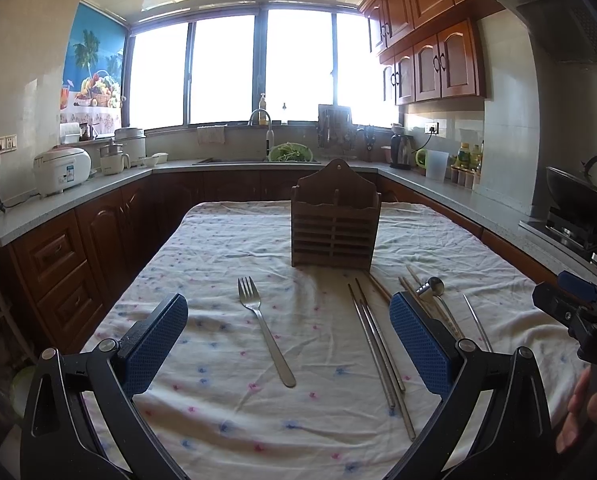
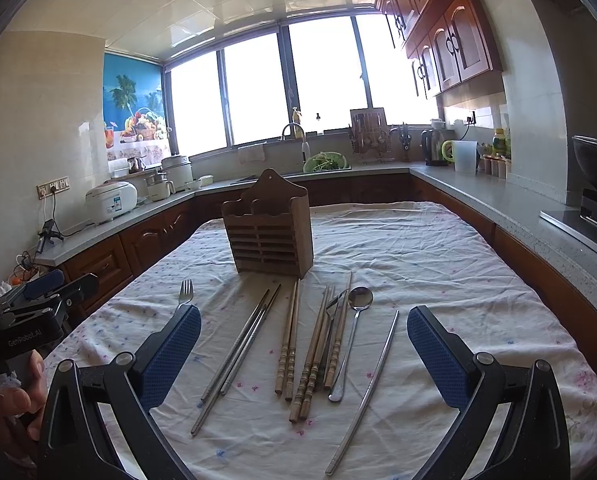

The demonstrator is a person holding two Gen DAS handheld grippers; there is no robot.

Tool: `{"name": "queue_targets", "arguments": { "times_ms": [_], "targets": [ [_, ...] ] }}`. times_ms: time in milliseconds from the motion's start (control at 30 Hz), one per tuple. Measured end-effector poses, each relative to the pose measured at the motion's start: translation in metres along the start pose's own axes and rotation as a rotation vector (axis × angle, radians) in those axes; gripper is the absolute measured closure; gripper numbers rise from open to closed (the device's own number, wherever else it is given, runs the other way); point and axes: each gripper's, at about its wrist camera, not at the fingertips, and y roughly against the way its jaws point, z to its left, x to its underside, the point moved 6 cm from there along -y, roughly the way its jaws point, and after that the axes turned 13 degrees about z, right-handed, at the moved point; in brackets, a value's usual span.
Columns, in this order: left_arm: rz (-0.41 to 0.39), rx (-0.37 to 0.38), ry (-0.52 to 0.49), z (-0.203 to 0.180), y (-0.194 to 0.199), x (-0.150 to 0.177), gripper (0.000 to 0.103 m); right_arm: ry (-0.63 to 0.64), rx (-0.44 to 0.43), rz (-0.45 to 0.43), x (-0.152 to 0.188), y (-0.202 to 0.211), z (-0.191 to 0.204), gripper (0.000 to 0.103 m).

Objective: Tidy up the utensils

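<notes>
While nothing yet sits in the holder (image 2: 268, 226), every utensil lies loose on the cloth (image 2: 418, 248) in front of it, and sorting looks unstarted

Holder: wooden, slatted, upright mid-table, compartments open at the top
Fork (image 1: 263, 326): alone, left of the group, tines toward holder
Steel chopsticks (image 2: 240, 354): a pair, close together, right of the fork
Wooden chopsticks (image 2: 292, 346): one pair, then a looser bundle (image 2: 322, 350) lying over what seems a second fork
Spoon (image 2: 352, 338): bowl up, touching that bundle
Single steel stick (image 2: 368, 390): rightmost, apart

Left gripper (image 1: 288, 344): spread wide, empty, above the fork
Right gripper (image 2: 304, 356): spread wide, empty, above the chopsticks

Handling note: the fork is likely the easiest first pick; pinch mid-handle, since thin metal flat on wrinkled cloth may slip. Lift pairs together, tip upright, lower into one compartment without nudging the holder
</notes>
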Motion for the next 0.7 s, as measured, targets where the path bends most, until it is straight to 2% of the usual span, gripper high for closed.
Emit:
{"name": "queue_targets", "arguments": {
  "times_ms": [400, 700],
  "targets": [
    [0.106, 0.037, 0.043, 0.007, -0.027, -0.001, 0.000, -0.017, 0.006, 0.031, -0.002, -0.008, -0.001, 0.000],
    [0.225, 0.085, 0.054, 0.003, -0.066, -0.010, 0.000, -0.069, 0.017, 0.103, -0.013, -0.032, -0.027, 0.000]
  ]
}}
